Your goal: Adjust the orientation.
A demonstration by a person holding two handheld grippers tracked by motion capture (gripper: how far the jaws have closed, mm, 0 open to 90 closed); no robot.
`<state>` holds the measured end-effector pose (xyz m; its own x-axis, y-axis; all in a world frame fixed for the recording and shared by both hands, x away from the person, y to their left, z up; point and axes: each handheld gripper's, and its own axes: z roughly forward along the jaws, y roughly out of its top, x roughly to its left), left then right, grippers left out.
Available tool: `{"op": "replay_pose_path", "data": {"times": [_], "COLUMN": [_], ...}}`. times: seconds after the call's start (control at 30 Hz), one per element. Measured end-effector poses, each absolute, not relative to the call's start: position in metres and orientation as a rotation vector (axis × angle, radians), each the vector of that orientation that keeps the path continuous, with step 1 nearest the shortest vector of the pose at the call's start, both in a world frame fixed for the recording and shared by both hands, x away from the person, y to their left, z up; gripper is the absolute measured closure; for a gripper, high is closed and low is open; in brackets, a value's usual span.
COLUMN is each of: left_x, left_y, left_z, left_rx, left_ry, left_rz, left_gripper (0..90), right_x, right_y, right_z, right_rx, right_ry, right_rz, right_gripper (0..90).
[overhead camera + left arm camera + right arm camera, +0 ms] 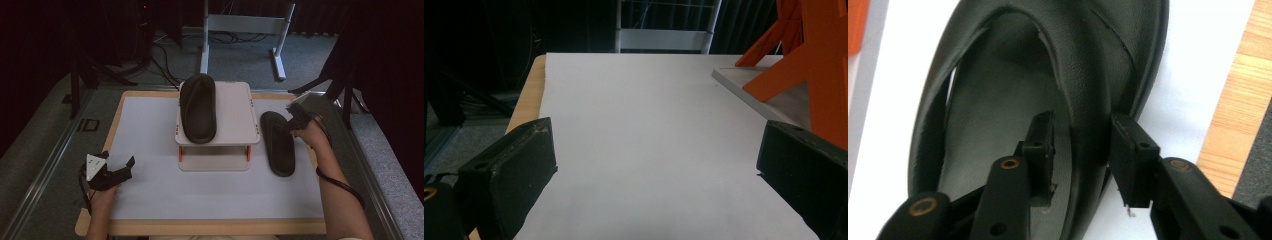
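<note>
We see the black shoe (278,144) lying flat on the white mat (150,150), just to the right of the small white stand (235,107) and near the mat's right edge, its long axis running away from the person. It is a smooth, matte black slip-on with a broad strap or upper arching over a dark grey insole, and the leather has a soft sheen with a fine seam line along the top. In the right gripper view the shoe (1048,90) lies close under the camera, and the right gripper (1080,155) straddles its side wall: one jaw sits inside the opening against the lining, the other outside against the outer edge, so the jaws pinch the shoe's rim between them. In the high view the right gripper (296,116) meets the far end of that shoe, with the hand (312,134) behind it. A second black shoe (198,107) of the same kind rests on top of the stand, which has orange legs (248,152). The left gripper (120,167) rests over the mat's near left part, well apart from both shoes, its jaws spread wide with bare mat between them.
</note>
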<state>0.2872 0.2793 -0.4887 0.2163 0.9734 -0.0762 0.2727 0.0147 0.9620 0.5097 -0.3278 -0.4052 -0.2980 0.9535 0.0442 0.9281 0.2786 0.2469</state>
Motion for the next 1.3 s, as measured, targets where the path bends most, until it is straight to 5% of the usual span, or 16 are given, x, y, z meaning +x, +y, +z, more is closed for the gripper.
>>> {"op": "replay_pose_path", "data": {"times": [0.5,1.3], "left_x": [0.288,0.287], "left_y": [0.279,0.279], "left_z": [-0.489,-0.489], "left_rx": [1.472,1.456], "left_ry": [1.254,1.265], "left_rz": [0.862,0.871], "left_gripper": [2.2,3.3], "right_x": [0.512,0.498], "right_y": [-0.328,-0.338], "right_z": [-0.399,-0.317], "right_rx": [1.843,1.804], "right_ry": [2.421,2.39], "right_rz": [0.289,0.366], "right_gripper": [75.1,75.2]}}
